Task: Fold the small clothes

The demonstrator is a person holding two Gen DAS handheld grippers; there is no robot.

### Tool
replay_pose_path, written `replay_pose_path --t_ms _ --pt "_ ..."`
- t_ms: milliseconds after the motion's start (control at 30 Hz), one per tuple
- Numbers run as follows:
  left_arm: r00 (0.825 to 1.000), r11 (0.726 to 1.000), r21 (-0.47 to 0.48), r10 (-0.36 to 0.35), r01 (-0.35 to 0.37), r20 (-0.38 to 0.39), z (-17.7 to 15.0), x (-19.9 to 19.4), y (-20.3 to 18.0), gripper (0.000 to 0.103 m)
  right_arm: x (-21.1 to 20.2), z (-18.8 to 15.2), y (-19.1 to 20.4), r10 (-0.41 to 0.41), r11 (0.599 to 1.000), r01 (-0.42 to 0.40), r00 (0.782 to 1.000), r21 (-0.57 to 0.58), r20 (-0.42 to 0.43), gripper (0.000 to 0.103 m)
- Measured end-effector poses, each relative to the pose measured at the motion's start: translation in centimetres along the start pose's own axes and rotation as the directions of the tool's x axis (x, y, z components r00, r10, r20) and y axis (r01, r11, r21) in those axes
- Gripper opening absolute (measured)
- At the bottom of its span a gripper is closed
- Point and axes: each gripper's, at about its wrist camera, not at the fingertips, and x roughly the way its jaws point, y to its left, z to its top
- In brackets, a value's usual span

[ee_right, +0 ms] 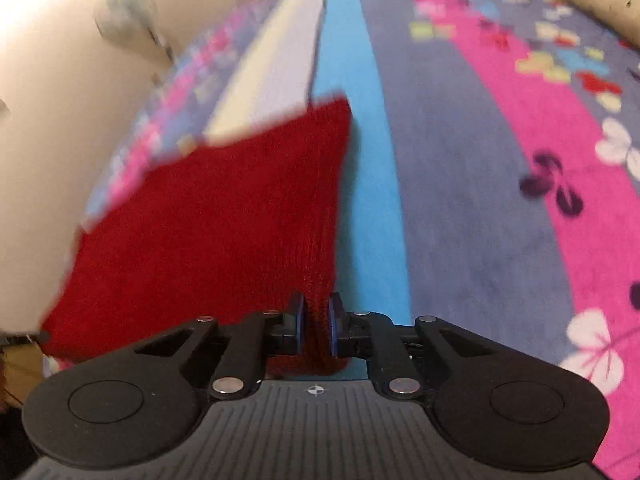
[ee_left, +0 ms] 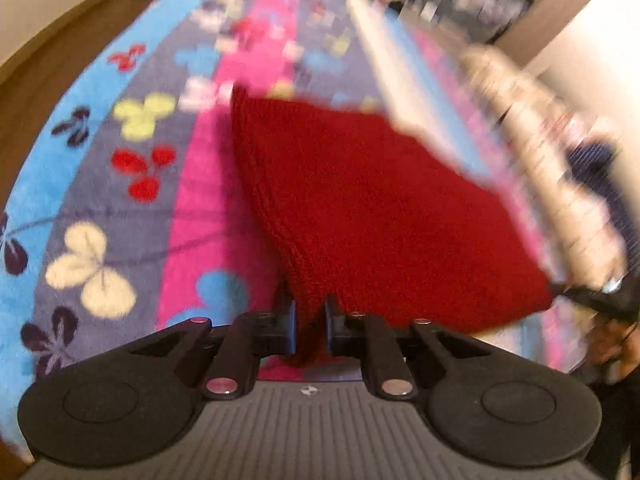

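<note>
Left gripper (ee_left: pixel 310 322) is clamped on one bunched corner of the red knitted garment (ee_left: pixel 380 216); right gripper (ee_right: pixel 316 326) is clamped on the opposite corner. The garment hangs stretched between them, raised above the striped fleece blanket with butterfly print (ee_left: pixel 120 184). Judged purpose: holding both corners keeps the edge taut and straight for laying a fold.
</note>
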Motion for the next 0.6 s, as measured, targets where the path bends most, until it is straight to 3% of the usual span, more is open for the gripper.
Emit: replay_pose_path --t_ms 67,133,200,233,300,433,467,533,600 --pt "0.996 0.998 -0.017 -0.058 0.06 0.073 -0.1 -1.9 0.4 0.013 -2.2 0.4 -0.2 0.078 0.997 -0.08 0.993 0.019 0.093 0.011" --pt "0.999 1.0 -0.006 -0.021 0.021 0.037 -0.6 -1.7 0.7 0.013 -2.7 0.2 -0.2 0.077 0.997 -0.08 0.991 0.019 0.105 0.011" --pt "0.992 0.995 0.044 0.089 -0.085 -0.087 -1.3 0.7 0.6 0.014 -0.9 -0.3 -0.4 -0.022 1.0 0.022 1.0 -0.013 0.003 0.011" --pt "0.977 0.986 0.098 0.152 -0.139 -0.15 -1.9 2.2 0.3 0.014 0.6 -0.9 -0.5 -0.081 0.996 0.079 0.994 -0.03 -0.077 0.011" --pt "0.958 0.969 0.171 0.211 -0.179 -0.194 -2.7 3.7 -0.3 0.015 2.6 -1.8 -0.1 -0.16 0.984 0.143 0.973 -0.108 -0.168 0.011" --pt "0.967 0.966 0.167 0.221 -0.198 -0.13 -2.2 2.7 -1.1 0.022 2.1 -1.9 1.1 -0.175 0.976 0.154 0.975 -0.154 -0.137 0.014" --pt "0.969 0.964 0.164 0.227 -0.21 -0.094 -2.0 2.2 -1.3 0.031 1.6 -1.8 1.2 -0.173 0.977 0.155 0.978 -0.147 -0.117 0.015" --pt "0.968 0.951 0.181 0.253 -0.25 0.007 -1.6 1.0 -2.0 0.032 0.1 -1.4 1.5 -0.168 0.976 0.163 0.985 -0.148 -0.026 0.016" --pt "0.971 0.95 0.202 0.229 -0.24 0.075 -1.3 0.1 -3.0 0.032 -1.6 -0.8 2.1 -0.148 0.972 0.16 0.986 -0.173 0.076 0.022"
